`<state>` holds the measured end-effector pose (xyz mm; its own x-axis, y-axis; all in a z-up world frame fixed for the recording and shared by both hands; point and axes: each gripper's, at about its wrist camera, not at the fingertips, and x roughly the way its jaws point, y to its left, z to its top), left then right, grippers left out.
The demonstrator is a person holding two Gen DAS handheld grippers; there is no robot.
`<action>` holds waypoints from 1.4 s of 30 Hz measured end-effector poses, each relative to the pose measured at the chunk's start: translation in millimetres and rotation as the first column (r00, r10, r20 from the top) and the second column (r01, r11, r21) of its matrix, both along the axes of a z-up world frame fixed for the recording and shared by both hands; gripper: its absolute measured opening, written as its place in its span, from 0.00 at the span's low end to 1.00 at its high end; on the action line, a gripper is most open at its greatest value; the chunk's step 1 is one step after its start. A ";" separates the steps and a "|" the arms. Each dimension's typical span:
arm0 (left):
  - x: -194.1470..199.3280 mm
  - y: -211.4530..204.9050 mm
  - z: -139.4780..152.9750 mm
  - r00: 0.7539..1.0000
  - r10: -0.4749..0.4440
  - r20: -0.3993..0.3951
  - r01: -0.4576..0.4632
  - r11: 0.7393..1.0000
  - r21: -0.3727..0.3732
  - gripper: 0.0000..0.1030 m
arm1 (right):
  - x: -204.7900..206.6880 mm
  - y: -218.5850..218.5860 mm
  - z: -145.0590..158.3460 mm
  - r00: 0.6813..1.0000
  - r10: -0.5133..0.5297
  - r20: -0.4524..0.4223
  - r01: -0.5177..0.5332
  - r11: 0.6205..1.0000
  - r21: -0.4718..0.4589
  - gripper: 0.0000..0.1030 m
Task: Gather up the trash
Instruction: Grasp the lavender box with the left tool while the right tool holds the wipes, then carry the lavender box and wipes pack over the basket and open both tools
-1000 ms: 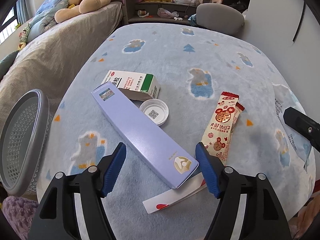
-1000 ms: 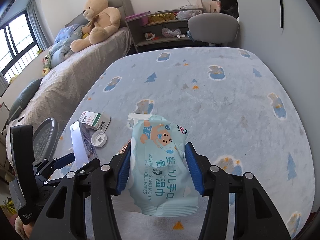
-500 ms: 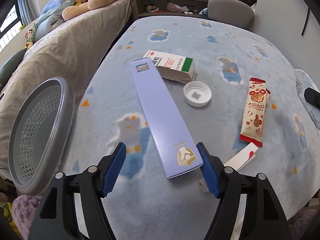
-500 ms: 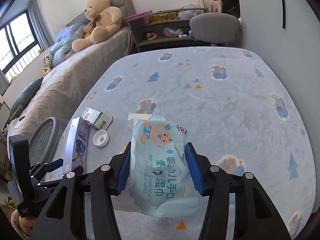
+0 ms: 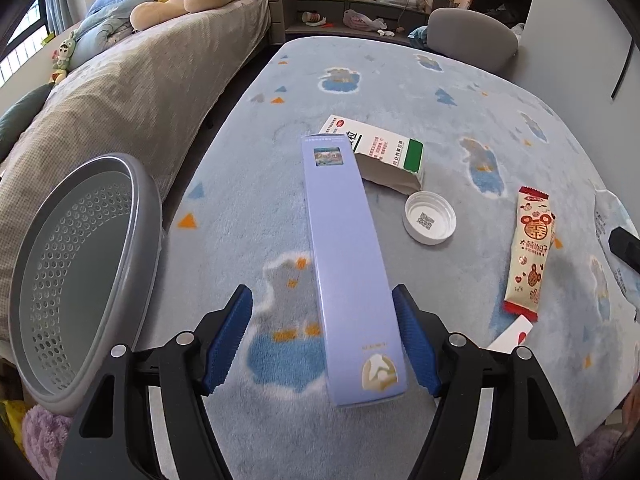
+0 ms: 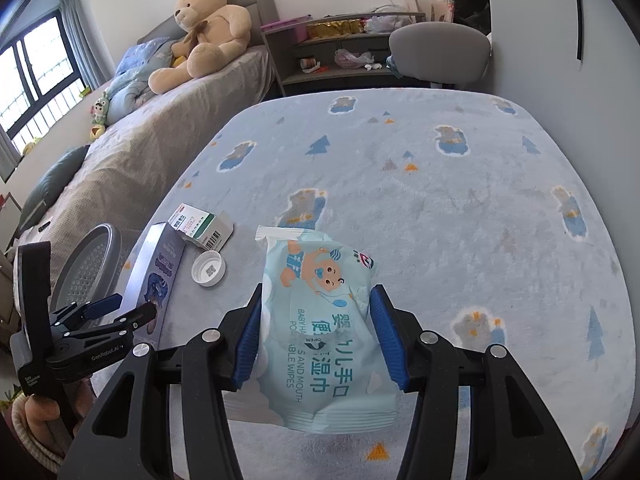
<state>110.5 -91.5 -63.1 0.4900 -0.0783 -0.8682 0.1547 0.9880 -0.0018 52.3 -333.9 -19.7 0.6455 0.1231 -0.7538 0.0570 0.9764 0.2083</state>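
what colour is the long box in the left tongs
Lavender, with a gold logo near the held end; the long box shows best in the left wrist view.
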 end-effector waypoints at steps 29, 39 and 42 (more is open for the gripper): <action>-29.0 18.7 7.0 0.996 -0.065 0.056 0.065 0.998 0.000 0.30 | -7.2 18.1 -6.2 1.000 0.021 -0.001 -0.021 0.999 0.034 0.49; -56.7 70.2 36.1 0.987 -0.050 0.153 0.055 0.998 -0.029 0.30 | -21.8 85.2 -3.8 0.997 0.069 0.034 -0.071 0.997 0.037 0.49; -53.3 97.5 41.8 0.984 -0.010 0.176 0.017 0.999 -0.039 0.30 | -19.5 113.7 -1.1 0.995 0.093 0.047 -0.095 0.995 0.036 0.49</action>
